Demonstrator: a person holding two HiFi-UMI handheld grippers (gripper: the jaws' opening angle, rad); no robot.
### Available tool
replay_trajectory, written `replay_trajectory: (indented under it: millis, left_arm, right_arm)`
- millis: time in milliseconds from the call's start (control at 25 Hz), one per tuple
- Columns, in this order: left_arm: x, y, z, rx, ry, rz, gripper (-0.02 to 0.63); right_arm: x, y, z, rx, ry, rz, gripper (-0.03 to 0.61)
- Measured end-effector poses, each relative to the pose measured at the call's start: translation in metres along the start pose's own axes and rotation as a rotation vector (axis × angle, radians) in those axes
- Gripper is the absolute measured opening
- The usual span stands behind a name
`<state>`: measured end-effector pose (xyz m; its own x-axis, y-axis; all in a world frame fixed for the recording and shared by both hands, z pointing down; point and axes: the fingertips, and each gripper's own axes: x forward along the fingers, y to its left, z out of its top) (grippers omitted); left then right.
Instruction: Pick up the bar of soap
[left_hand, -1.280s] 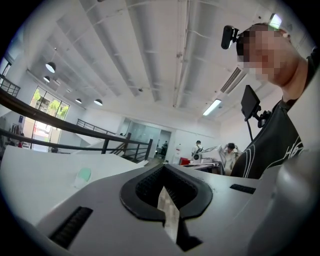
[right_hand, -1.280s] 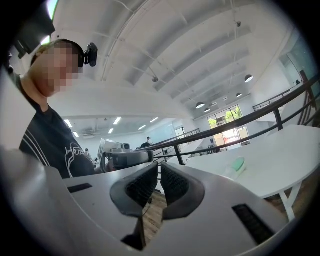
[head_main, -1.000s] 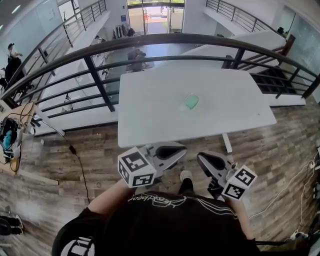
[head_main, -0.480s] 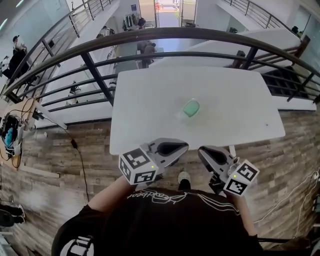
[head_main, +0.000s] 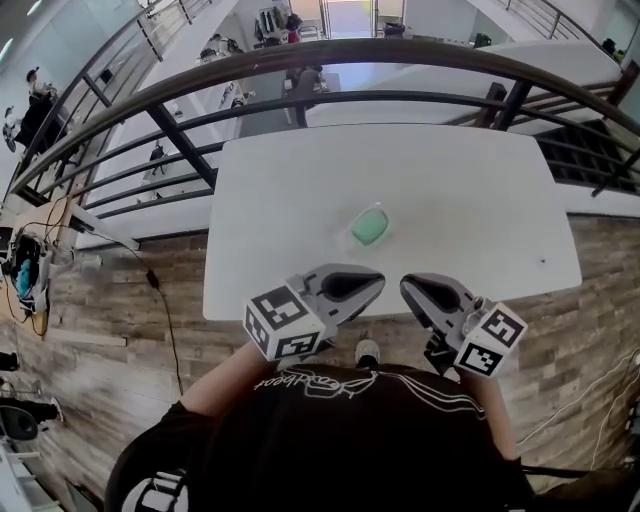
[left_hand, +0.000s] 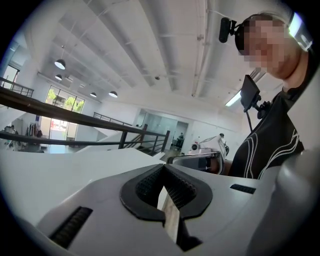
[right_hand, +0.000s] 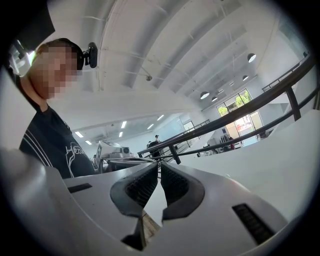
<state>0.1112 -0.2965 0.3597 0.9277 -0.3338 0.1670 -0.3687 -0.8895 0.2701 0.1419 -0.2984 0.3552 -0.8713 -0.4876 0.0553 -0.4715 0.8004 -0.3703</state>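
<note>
Lying well beyond both jaws: soap (head_main: 369, 227)

White table (head_main: 300, 200) (dark railing (head_main: 400, 48) behind)

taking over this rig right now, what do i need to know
Left gripper: shut, empty, at the near edge of the table.
Right gripper: shut, empty, beside the left one.
Soap: green bar lying mid-table, ahead of both grippers, untouched.
Done: nothing yet.
Left: open one gripper, reach forward, close on the soap, lift.
</note>
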Motion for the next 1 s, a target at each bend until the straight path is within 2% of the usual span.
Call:
replay_trajectory:
  millis: [480, 600, 1000]
  left_arm:
    - [0.046, 0.047, -0.019, -0.008, 0.083, 0.088, 0.008]
    - [0.052, 0.065, -0.026, 0.007, 0.110, 0.129, 0.008]
    - [0.062, 0.118, -0.045, -0.024, 0.151, 0.216, 0.009]
  right_arm:
    - [0.007, -0.068, -0.001, 0.064, 0.020, 0.041, 0.021]
    - [0.015, -0.083, -0.004, 0.077, 0.033, 0.052, 0.021]
    - [0.034, -0.124, -0.015, 0.107, 0.070, 0.076, 0.021]
